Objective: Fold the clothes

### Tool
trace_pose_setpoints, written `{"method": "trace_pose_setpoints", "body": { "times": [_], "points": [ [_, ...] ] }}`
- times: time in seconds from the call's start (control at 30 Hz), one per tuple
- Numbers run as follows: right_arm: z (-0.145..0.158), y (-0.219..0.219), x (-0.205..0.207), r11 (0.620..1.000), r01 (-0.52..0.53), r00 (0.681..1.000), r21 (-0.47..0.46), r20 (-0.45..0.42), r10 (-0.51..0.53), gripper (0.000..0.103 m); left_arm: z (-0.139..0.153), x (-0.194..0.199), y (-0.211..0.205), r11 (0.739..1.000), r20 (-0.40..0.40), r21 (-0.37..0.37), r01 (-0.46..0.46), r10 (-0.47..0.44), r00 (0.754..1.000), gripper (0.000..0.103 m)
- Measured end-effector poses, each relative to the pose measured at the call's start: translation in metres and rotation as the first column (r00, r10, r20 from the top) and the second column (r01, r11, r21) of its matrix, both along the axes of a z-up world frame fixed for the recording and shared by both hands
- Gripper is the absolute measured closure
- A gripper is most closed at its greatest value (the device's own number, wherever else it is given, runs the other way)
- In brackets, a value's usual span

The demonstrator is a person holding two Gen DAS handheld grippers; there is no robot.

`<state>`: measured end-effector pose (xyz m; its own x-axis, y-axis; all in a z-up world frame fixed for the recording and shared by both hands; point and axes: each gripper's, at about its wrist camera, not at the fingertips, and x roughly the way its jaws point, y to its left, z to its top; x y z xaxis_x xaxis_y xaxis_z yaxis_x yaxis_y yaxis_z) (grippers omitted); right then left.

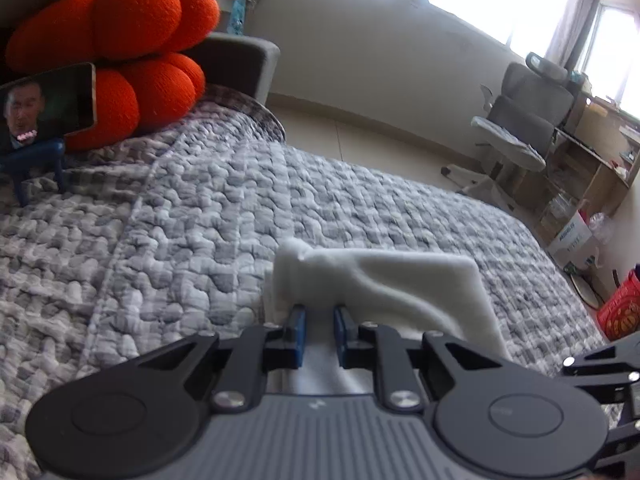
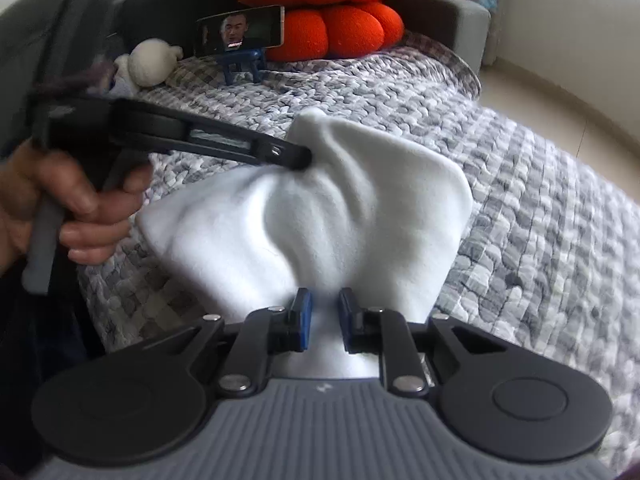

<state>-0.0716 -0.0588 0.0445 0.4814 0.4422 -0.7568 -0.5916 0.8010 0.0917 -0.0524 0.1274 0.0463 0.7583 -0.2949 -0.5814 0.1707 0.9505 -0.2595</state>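
Note:
A white fleecy garment [image 2: 360,208] lies bunched on the grey quilted bed [image 2: 520,200]. My left gripper [image 2: 300,158] comes in from the left, held by a hand [image 2: 80,208], and is shut on the garment's far upper edge, with folds pulling toward its tip. In the left wrist view the same garment [image 1: 400,280] rises in a peak just ahead of the left gripper [image 1: 320,312]. My right gripper [image 2: 325,296] is at the garment's near edge. Its blue pads stand apart, with white cloth lying loose in the gap between them.
An orange knot cushion [image 1: 120,40] and a phone on a blue stand [image 1: 44,108] sit at the head of the bed, beside a pale plush toy [image 2: 150,62]. Past the bed's edge stand an office chair [image 1: 520,120], a desk and a red basket [image 1: 620,312].

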Motion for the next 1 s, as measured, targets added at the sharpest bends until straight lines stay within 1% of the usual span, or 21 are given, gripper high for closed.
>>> {"method": "trace_pose_setpoints", "body": {
  "times": [0.07, 0.13, 0.17, 0.3, 0.33, 0.37, 0.4, 0.47, 0.5, 0.53, 0.57, 0.63, 0.67, 0.77, 0.83, 0.9, 1.0],
  "points": [
    [-0.001, -0.004, 0.002, 1.0, 0.011, 1.0, 0.018, -0.016, -0.01, 0.086, 0.008, -0.013, 0.002, 1.0, 0.057, -0.008, 0.002, -0.001, 0.998, 0.086],
    [0.0, -0.003, 0.001, 1.0, 0.011, 1.0, 0.018, -0.015, -0.011, 0.086, 0.017, -0.027, 0.002, 1.0, 0.128, -0.014, 0.021, -0.019, 0.992, 0.086],
    [0.0, -0.002, 0.0, 1.0, 0.01, 1.0, 0.018, -0.014, -0.01, 0.086, 0.017, -0.03, 0.0, 1.0, 0.135, -0.002, 0.029, -0.029, 0.99, 0.086],
    [0.001, -0.005, 0.001, 0.999, 0.019, 0.999, 0.036, -0.03, -0.018, 0.086, 0.013, -0.035, -0.014, 0.996, 0.136, 0.063, 0.06, -0.068, 0.988, 0.086],
    [0.002, -0.006, 0.002, 0.999, 0.023, 0.999, 0.044, -0.035, -0.021, 0.086, 0.011, -0.034, -0.018, 0.994, 0.128, 0.09, 0.065, -0.076, 0.989, 0.086],
    [0.004, -0.009, 0.001, 0.998, 0.019, 0.999, 0.059, -0.031, -0.017, 0.085, 0.008, -0.032, -0.022, 0.991, 0.117, 0.119, 0.068, -0.082, 0.99, 0.086],
    [0.008, -0.011, 0.0, 0.997, 0.009, 1.0, 0.078, -0.019, -0.007, 0.08, 0.003, -0.028, -0.026, 0.986, 0.087, 0.156, 0.061, -0.075, 0.993, 0.086],
    [0.017, -0.02, 0.0, 0.991, 0.004, 1.0, 0.131, 0.01, -0.005, 0.078, -0.005, -0.02, -0.028, 0.978, 0.05, 0.202, 0.05, -0.061, 0.997, 0.086],
    [0.024, -0.028, 0.002, 0.984, 0.021, 0.999, 0.179, 0.029, -0.027, 0.075, -0.006, -0.019, -0.028, 0.978, 0.045, 0.201, 0.049, -0.059, 0.997, 0.086],
    [0.03, -0.036, 0.005, 0.974, 0.05, 0.997, 0.222, 0.04, -0.06, 0.074, -0.005, -0.019, -0.027, 0.98, 0.044, 0.194, 0.048, -0.057, 0.997, 0.086],
    [0.033, -0.042, 0.011, 0.967, 0.085, 0.994, 0.24, 0.047, -0.099, 0.074, -0.004, -0.019, -0.026, 0.981, 0.04, 0.187, 0.047, -0.056, 0.998, 0.086],
    [0.034, -0.049, 0.024, 0.959, 0.148, 0.984, 0.242, 0.064, -0.169, 0.073, -0.004, -0.019, -0.023, 0.984, 0.033, 0.174, 0.05, -0.056, 0.998, 0.086],
    [0.034, -0.048, 0.03, 0.958, 0.162, 0.981, 0.235, 0.069, -0.182, 0.072, -0.004, -0.019, -0.022, 0.984, 0.03, 0.17, 0.05, -0.056, 0.998, 0.086],
    [0.027, -0.032, 0.051, 0.969, 0.156, 0.982, 0.192, 0.075, -0.174, 0.072, -0.004, -0.02, -0.022, 0.985, 0.025, 0.166, 0.051, -0.056, 0.998, 0.086],
    [0.018, -0.019, 0.063, 0.976, 0.166, 0.981, 0.139, 0.079, -0.178, 0.072, -0.004, -0.02, -0.023, 0.983, 0.025, 0.177, 0.05, -0.055, 0.998, 0.086],
    [0.005, -0.008, 0.075, 0.977, 0.192, 0.979, 0.09, 0.054, -0.197, 0.078, -0.005, -0.021, -0.024, 0.982, 0.026, 0.185, 0.05, -0.056, 0.998, 0.086],
    [-0.001, 0.001, 0.079, 0.977, 0.209, 0.976, 0.051, 0.06, -0.212, 0.078, -0.004, -0.021, -0.022, 0.982, 0.023, 0.18, 0.052, -0.057, 0.998, 0.086]
  ]
}}
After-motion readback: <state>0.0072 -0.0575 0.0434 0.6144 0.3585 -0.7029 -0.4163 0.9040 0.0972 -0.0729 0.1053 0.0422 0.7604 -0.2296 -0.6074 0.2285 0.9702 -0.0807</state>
